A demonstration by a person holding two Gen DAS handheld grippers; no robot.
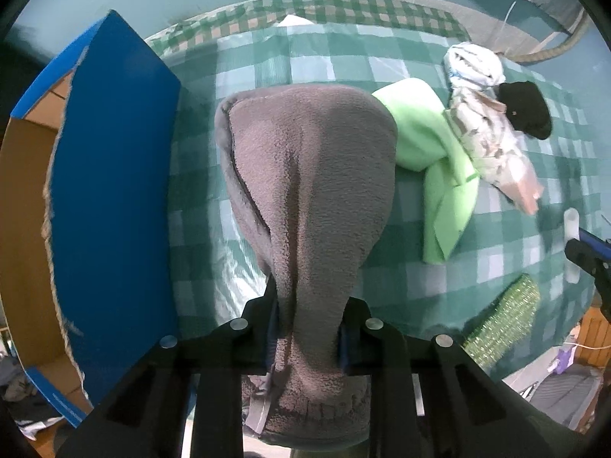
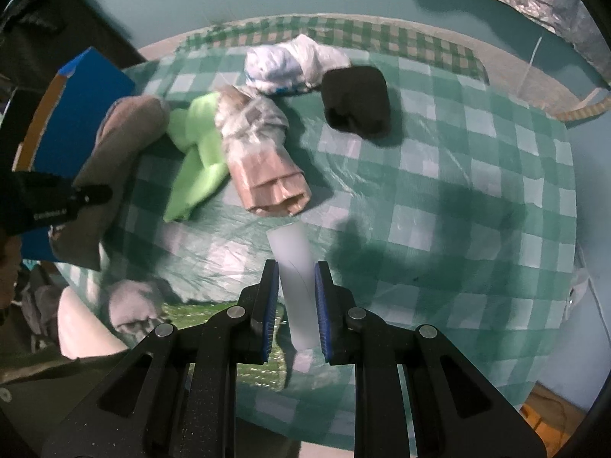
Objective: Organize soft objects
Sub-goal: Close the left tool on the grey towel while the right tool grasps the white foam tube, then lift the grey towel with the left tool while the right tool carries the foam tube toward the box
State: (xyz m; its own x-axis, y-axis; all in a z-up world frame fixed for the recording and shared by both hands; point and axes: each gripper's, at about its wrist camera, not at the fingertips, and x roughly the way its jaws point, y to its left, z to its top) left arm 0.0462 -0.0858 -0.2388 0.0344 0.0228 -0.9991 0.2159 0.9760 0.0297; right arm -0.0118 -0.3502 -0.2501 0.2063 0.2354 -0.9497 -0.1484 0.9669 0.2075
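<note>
My left gripper (image 1: 307,334) is shut on a grey fleece cloth (image 1: 305,175), which hangs lifted above the green checked tablecloth (image 1: 267,61). My right gripper (image 2: 296,305) is shut on a white foam roll (image 2: 296,278), held above the table. The same roll (image 1: 571,244) shows at the right edge of the left wrist view. On the table lie a light green cloth (image 2: 196,152), a wrapped beige bundle (image 2: 263,164), a white and blue bundle (image 2: 290,63) and a black folded cloth (image 2: 355,101). The grey cloth (image 2: 110,160) also shows at the left of the right wrist view.
An open cardboard box with blue sides (image 1: 110,198) stands left of the table. A glittery green cloth (image 1: 504,320) lies at the table's near edge. A rolled grey item (image 2: 133,309) sits near that edge too. The right part of the tablecloth (image 2: 477,198) carries only shadows.
</note>
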